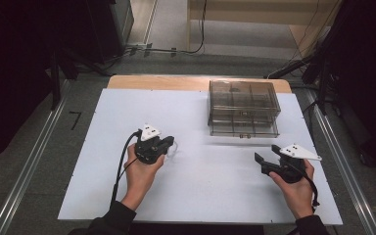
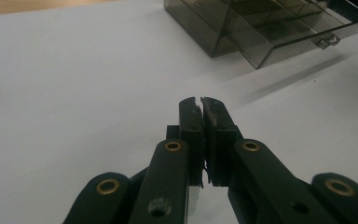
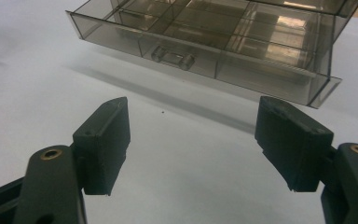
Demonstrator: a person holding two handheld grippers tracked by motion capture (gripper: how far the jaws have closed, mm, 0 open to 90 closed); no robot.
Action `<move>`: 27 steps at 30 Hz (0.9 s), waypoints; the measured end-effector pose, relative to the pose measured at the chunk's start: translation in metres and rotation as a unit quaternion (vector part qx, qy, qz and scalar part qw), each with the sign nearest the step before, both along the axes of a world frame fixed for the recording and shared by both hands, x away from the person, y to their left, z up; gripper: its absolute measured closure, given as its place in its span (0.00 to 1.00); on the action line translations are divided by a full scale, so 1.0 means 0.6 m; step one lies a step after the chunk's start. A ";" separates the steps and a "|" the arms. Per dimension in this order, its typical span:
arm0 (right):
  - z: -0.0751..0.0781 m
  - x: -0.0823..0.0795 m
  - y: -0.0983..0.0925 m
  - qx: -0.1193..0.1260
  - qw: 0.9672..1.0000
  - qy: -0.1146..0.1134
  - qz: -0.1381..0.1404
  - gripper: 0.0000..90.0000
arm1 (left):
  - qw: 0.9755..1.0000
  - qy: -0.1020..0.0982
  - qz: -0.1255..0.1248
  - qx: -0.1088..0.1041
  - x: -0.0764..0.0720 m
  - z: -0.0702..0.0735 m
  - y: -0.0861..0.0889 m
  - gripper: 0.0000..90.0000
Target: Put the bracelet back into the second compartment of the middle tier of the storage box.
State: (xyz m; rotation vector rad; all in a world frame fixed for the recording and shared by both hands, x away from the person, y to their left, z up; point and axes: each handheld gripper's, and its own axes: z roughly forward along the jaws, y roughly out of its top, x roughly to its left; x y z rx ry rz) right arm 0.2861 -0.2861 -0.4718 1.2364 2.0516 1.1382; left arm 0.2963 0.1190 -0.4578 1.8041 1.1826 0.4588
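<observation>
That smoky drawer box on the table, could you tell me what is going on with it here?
A person holds a gripper in each hand at a white table. The right gripper has its jaws wide open and points at the smoky clear drawer box, whose lower drawer stands pulled out, its dividers showing. Nothing is between those jaws. The left gripper is shut with nothing visible between its jaws, hovering over the table off to the box's left.
</observation>
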 end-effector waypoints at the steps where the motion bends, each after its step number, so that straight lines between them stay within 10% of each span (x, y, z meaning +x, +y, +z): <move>1: 0.000 0.001 0.002 0.000 1.000 0.001 0.002 0.28 | 1.000 0.000 -0.002 0.000 0.002 0.000 -0.003 0.97; 27: 0.008 0.037 0.068 -0.008 0.999 -0.006 0.036 0.41 | 0.999 0.003 -0.042 0.002 0.044 0.020 -0.105 0.97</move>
